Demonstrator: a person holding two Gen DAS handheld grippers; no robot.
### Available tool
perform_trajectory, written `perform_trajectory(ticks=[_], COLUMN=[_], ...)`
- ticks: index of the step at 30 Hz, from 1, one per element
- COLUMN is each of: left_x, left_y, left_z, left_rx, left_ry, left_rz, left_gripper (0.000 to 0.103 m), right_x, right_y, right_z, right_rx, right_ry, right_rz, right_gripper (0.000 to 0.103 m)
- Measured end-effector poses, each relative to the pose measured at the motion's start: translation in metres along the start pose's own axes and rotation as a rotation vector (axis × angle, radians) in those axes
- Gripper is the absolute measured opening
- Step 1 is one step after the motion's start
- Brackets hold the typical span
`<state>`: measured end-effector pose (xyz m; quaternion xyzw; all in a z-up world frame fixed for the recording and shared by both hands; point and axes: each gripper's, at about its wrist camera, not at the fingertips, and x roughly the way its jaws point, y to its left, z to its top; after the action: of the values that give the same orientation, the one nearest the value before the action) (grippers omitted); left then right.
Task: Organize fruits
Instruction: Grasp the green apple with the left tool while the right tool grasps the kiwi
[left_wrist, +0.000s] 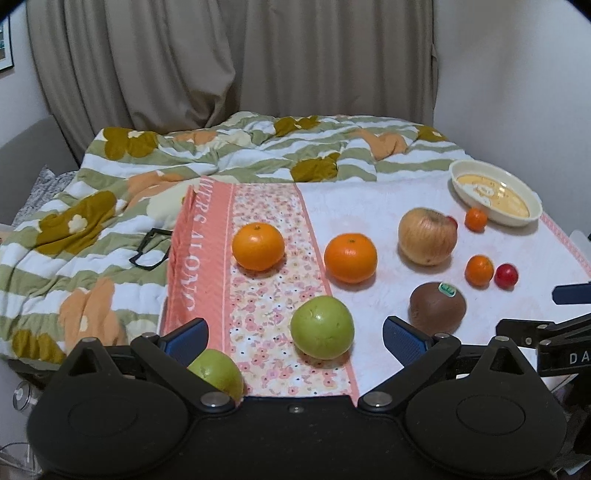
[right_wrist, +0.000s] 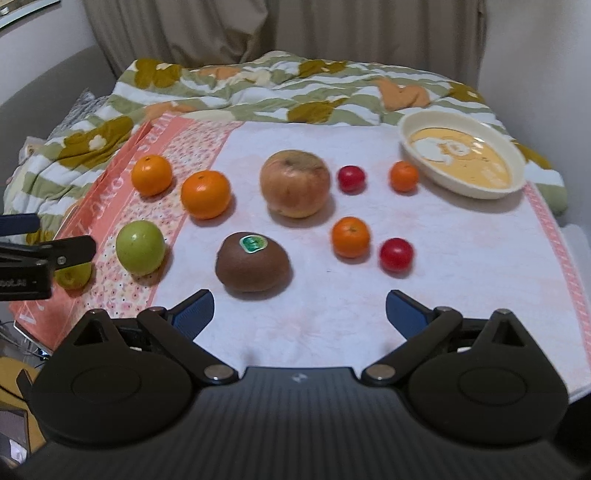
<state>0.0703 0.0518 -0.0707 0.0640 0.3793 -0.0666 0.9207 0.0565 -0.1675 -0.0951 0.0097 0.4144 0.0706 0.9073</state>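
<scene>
The brown kiwi (right_wrist: 253, 263) wore a green oval sticker whose print I couldn't read, and the towel (right_wrist: 369, 314) showed pink capitals along its border, too distorted to make out. The cream dish (right_wrist: 461, 155) at the far right corner held no fruit, only a yellow picture inside. Oranges, green apples, a pale apple (right_wrist: 294, 183) and small tomatoes lay scattered on the towel, while the left gripper (left_wrist: 295, 336) and right gripper (right_wrist: 300, 308) hung with jaws spread wide, gripping nothing.

second green fruit (left_wrist: 218, 371): half hidden by left tongs (left_wrist: 295, 338) | towel lettering (left_wrist: 192, 254): partly unreadable
</scene>
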Motion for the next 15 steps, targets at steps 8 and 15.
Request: perform_trajectory(ticks=[8, 15], left_x=[0.038, 0.066], left_y=[-0.005, -0.010], left_z=[-0.007, -0.008], left_rx=[0.061, 0.089], left_ry=[0.023, 0.056], left_rz=[-0.023, -0.037], left_gripper=[0.093, 0.082], right_x=[0.038, 0.060], right_y=[0.015, 0.016], right_z=[-0.006, -0.005], right_rx=[-0.100, -0.118], right_ry=[-0.014, -0.006], right_rz=[0.053, 0.092], right_gripper=[0.103, 0.103])
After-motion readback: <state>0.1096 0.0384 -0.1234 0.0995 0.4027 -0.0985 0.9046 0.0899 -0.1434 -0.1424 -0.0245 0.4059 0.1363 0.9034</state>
